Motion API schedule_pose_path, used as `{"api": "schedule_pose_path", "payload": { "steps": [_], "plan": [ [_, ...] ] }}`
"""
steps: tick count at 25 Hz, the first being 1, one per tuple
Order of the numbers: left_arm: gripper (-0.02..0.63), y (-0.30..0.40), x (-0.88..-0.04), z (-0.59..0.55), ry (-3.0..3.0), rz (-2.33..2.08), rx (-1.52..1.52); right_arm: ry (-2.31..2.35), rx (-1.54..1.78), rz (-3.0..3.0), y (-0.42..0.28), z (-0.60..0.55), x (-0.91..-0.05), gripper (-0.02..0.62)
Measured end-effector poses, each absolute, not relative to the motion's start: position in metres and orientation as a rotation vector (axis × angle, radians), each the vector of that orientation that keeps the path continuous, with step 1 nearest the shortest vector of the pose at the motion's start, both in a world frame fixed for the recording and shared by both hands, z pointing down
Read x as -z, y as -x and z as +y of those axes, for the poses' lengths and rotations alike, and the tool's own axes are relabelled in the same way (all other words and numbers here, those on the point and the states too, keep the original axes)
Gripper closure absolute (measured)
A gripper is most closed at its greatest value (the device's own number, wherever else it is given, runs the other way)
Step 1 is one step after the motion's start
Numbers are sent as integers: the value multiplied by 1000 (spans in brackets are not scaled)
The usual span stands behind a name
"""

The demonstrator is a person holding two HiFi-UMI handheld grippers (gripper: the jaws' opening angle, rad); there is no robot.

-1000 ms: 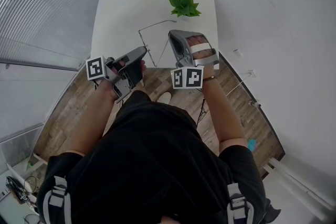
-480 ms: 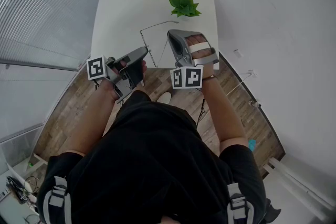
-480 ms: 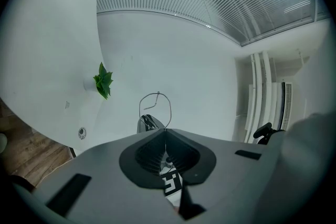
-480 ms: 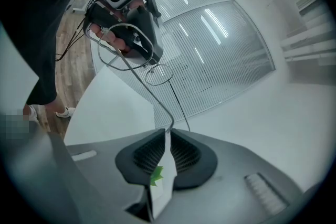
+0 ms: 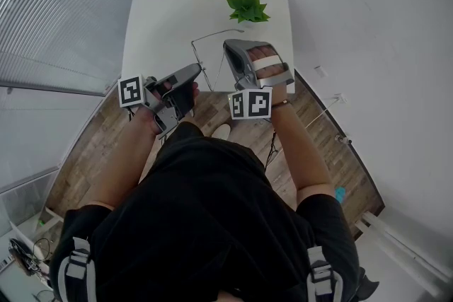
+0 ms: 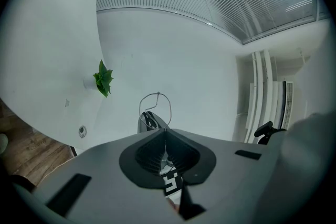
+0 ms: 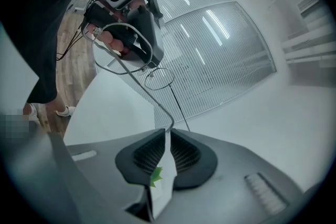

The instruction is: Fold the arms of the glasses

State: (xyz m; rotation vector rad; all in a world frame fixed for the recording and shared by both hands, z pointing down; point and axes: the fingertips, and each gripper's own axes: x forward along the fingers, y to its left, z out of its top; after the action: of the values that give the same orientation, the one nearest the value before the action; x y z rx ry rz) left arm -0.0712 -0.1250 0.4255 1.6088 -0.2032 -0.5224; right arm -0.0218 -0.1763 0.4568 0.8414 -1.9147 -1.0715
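I see the glasses [image 5: 214, 34] held up between both grippers, above the near edge of the white table [image 5: 163, 18]. My left gripper [image 5: 199, 67] comes in from 8 o'clock of them. Its jaws are pressed together on the thin wire frame, and one lens loop [image 6: 156, 107] stands just beyond the tips. My right gripper [image 5: 226, 46] sits at 3 o'clock, its jaws nearly closed and pinching the end of one arm [image 7: 164, 113]. A small green plant [image 5: 247, 7] stands on the table at 1 o'clock of the glasses, well apart from them.
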Motion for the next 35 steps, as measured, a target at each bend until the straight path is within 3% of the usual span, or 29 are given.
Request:
{"api": "schedule_pose_path", "payload": {
  "steps": [35],
  "plan": [
    [594, 64, -429, -117, -1609, -181, 498, -747, 1135, -1933, 53, -171, -459, 552]
  ]
}}
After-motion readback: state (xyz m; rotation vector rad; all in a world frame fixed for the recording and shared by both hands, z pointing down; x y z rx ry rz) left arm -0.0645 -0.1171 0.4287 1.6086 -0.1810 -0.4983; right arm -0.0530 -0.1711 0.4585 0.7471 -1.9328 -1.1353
